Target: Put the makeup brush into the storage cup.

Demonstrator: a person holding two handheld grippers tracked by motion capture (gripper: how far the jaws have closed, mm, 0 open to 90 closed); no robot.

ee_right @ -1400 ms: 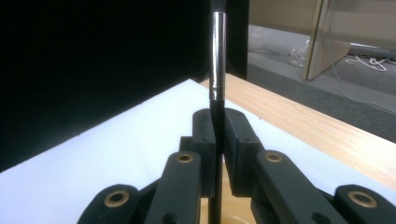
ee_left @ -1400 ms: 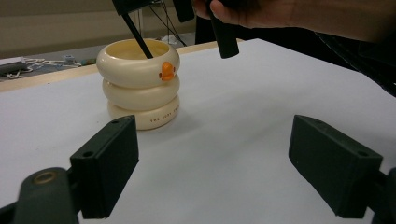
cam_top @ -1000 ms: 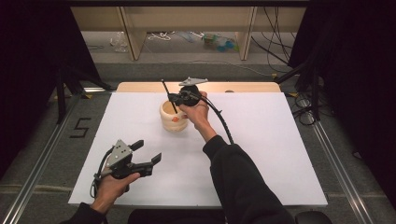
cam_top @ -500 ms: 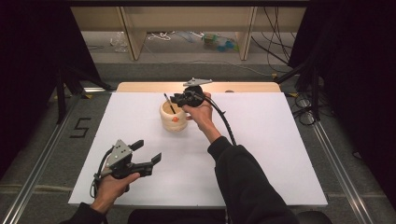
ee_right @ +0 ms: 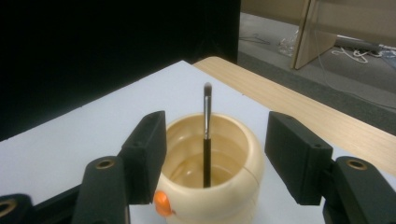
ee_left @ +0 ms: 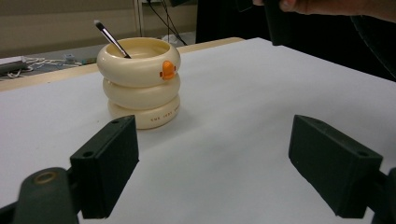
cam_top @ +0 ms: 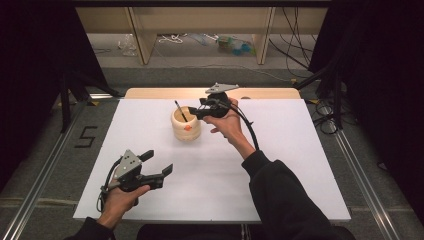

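Observation:
A cream holder (cam_top: 186,125) shaped like stacked rings, with an orange beak, stands on the far middle of the white table. A thin black brush (cam_top: 180,111) leans inside it, bristle end up. My right gripper (cam_top: 196,112) hovers just right of the holder's rim; its jaws have just been opening and nothing is between them. In the right gripper view the brush (ee_right: 207,140) stands free in the holder (ee_right: 233,196), beyond the right gripper (ee_right: 217,158). My left gripper (cam_top: 159,162) rests open near the front left. In the left gripper view, the left gripper (ee_left: 215,172) faces the holder (ee_left: 140,84) and brush (ee_left: 111,38).
The white table top (cam_top: 280,165) has a wooden strip (cam_top: 270,93) along its far edge. Behind it are shelf legs and loose cables (cam_top: 172,39) on the floor. Metal rails (cam_top: 360,175) run along both sides, and a "5" mark (cam_top: 86,136) lies on the floor at left.
The right gripper let go of the brush, opened, and drew back to the right and slightly up. The brush now leans in the holder. The left gripper stayed put.

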